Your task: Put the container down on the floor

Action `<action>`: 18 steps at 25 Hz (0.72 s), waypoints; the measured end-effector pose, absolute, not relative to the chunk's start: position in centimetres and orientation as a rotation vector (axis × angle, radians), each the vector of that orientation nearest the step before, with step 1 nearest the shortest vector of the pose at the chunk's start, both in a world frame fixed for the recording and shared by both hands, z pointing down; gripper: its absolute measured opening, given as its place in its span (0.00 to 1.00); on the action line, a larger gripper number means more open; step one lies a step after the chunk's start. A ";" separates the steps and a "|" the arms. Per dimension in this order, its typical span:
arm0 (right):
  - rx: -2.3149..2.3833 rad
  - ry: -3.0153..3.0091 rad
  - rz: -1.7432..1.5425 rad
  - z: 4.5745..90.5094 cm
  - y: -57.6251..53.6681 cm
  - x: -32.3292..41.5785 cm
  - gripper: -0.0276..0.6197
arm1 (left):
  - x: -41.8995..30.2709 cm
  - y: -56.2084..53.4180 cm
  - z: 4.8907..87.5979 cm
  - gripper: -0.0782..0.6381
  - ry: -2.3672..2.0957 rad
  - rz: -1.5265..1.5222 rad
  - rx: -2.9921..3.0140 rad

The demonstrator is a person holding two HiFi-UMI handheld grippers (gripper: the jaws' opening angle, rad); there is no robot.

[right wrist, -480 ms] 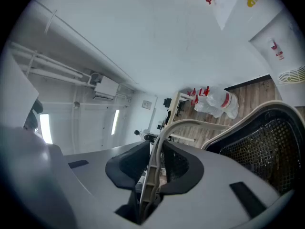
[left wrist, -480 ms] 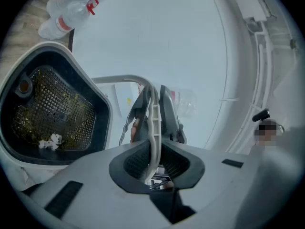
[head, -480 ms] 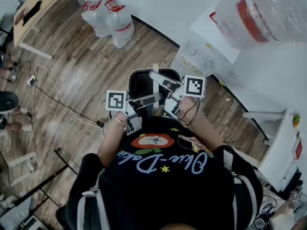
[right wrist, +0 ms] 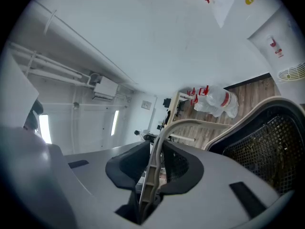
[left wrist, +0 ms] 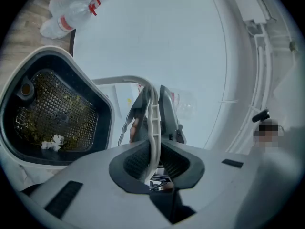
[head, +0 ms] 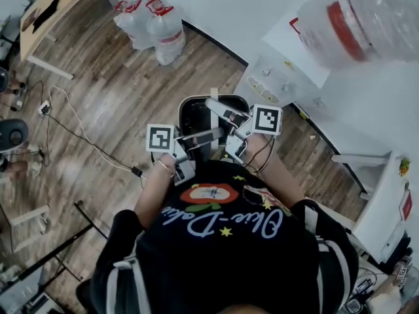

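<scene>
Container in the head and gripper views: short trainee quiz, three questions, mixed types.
1. True or false: the right gripper has open, empty jaws.
2. The left gripper's jaws are shut on: A) the container's handle B) a cable C) nothing.
3. What stands on the floor by the wall, beyond the container?
Key: 1. False, they clamp the handle. 2. A. 3. Clear water bottles with red labels.

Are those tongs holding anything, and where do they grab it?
The left tongs and right tongs both clamp the thin handle of the dark container.
</scene>
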State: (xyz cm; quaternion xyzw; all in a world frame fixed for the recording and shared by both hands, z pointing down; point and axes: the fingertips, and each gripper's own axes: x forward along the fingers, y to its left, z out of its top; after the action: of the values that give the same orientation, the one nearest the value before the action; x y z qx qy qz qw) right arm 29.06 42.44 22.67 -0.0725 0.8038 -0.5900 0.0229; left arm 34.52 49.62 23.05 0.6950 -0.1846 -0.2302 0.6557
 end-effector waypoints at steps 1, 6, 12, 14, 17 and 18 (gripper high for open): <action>-0.228 2.494 -1.822 22.7 42.4 29.1 0.15 | 34.5 49.6 23.1 0.18 -0.419 -0.521 1.575; -0.249 2.485 -1.831 23.0 42.5 28.8 0.15 | 34.0 49.8 23.3 0.18 -0.425 -0.516 1.582; -0.259 2.486 -1.844 23.1 42.4 28.9 0.15 | 34.1 49.7 23.2 0.18 -0.427 -0.524 1.576; -0.260 2.495 -1.839 23.1 43.0 27.1 0.15 | 32.4 50.3 23.2 0.18 -0.420 -0.536 1.580; -0.271 2.512 -1.841 23.2 43.7 24.7 0.15 | 30.2 50.9 23.3 0.18 -0.416 -0.551 1.578; -0.277 2.517 -1.845 23.3 43.8 24.4 0.15 | 29.8 51.0 23.4 0.18 -0.418 -0.552 1.578</action>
State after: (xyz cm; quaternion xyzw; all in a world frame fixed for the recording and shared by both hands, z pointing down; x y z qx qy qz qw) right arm 24.38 43.85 23.29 -0.0883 0.8034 -0.5889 0.0041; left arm 29.79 51.04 23.38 0.6949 -0.1841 -0.2431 0.6512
